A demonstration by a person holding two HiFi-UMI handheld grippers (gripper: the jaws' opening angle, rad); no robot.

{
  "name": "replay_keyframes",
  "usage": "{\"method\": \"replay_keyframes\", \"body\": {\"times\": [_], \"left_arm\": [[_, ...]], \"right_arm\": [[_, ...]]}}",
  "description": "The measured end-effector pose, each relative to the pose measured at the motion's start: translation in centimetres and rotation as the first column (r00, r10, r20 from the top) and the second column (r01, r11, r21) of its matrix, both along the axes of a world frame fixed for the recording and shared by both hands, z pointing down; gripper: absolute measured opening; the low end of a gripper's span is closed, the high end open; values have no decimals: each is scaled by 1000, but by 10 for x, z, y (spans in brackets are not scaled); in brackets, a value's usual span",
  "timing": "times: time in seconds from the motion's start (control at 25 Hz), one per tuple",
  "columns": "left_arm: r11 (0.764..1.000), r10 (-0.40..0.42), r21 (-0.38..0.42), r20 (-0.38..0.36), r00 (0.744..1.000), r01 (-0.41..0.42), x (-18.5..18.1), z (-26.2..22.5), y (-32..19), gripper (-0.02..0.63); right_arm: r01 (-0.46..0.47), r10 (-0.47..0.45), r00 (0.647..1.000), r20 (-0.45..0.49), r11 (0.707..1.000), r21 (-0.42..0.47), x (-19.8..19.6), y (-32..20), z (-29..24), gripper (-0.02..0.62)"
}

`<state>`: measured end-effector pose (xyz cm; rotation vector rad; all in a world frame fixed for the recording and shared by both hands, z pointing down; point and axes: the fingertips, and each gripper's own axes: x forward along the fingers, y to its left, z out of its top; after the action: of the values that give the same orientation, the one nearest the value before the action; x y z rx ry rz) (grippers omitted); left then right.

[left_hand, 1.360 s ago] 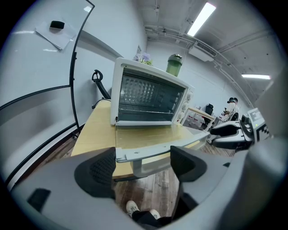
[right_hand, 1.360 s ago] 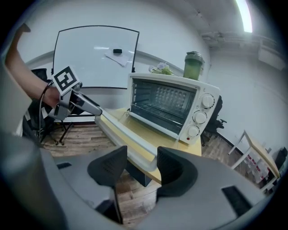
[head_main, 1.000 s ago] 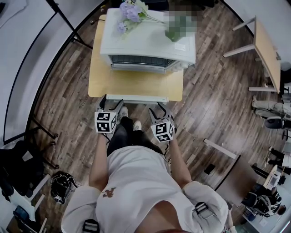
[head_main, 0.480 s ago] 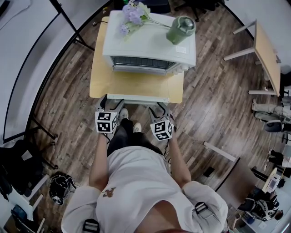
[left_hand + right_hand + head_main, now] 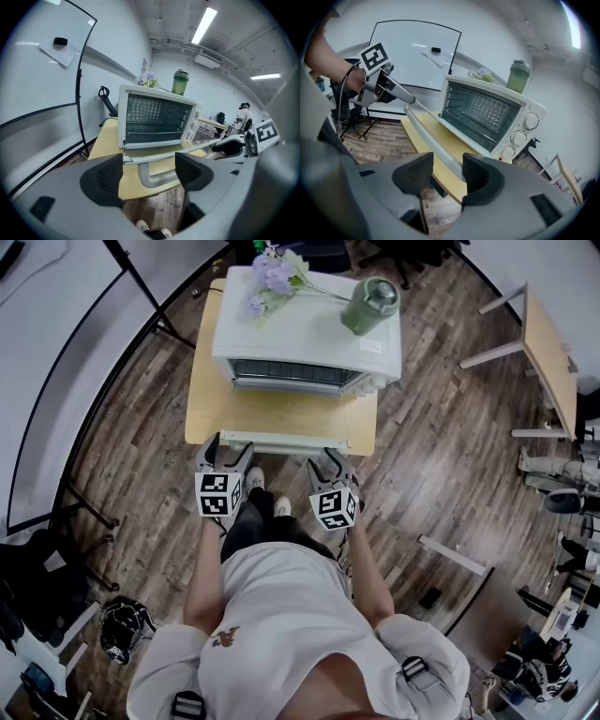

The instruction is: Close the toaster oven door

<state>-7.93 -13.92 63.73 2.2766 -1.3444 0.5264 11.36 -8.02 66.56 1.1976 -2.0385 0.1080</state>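
1. The toaster oven door (image 5: 281, 441) hangs open, folded down flat over the front of the table (image 5: 208, 404), at 12 o'clock from the person. In the head view its glass is hard to make out: only the pale front edge reads clearly.
2. Its handle (image 5: 436, 140) is a long pale bar along that front edge. In the right gripper view the bar's near end is cut off behind one jaw, and in the left gripper view a jaw covers its left end.
3. The toaster oven (image 5: 309, 334) is white, with a wire rack inside and knobs (image 5: 520, 136) down its right side.
4. The left gripper (image 5: 149, 173) has its fingers wide and closing, with the handle's left bracket between them, untouched.
5. The right gripper (image 5: 446, 176) has its fingers narrow and closing around the bar, which lies close to one pad, with a gap showing at the other.
6. On the oven's top, a green bottle (image 5: 370, 304) stands at 2 o'clock and purple flowers (image 5: 272, 273) lie at 11 o'clock.
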Motion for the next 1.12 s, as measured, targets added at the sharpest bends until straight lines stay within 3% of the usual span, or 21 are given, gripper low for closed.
{"method": "replay_keyframes", "body": {"times": [0.36,0.76,1.12], "left_arm": [[998,1,55,0,1000,-1,-3,-25,6,307],[972,187,122,102,977,-199,26,-42,24,247],[956,255,107,158,954,-274,38,-30,29,209]], "right_arm": [[-7,6,1000,2,1000,19,1,-5,-8,192],[-27,27,1000,7,999,31,1,-9,-15,190],[-40,40,999,13,998,56,2,-13,-25,189]]}}
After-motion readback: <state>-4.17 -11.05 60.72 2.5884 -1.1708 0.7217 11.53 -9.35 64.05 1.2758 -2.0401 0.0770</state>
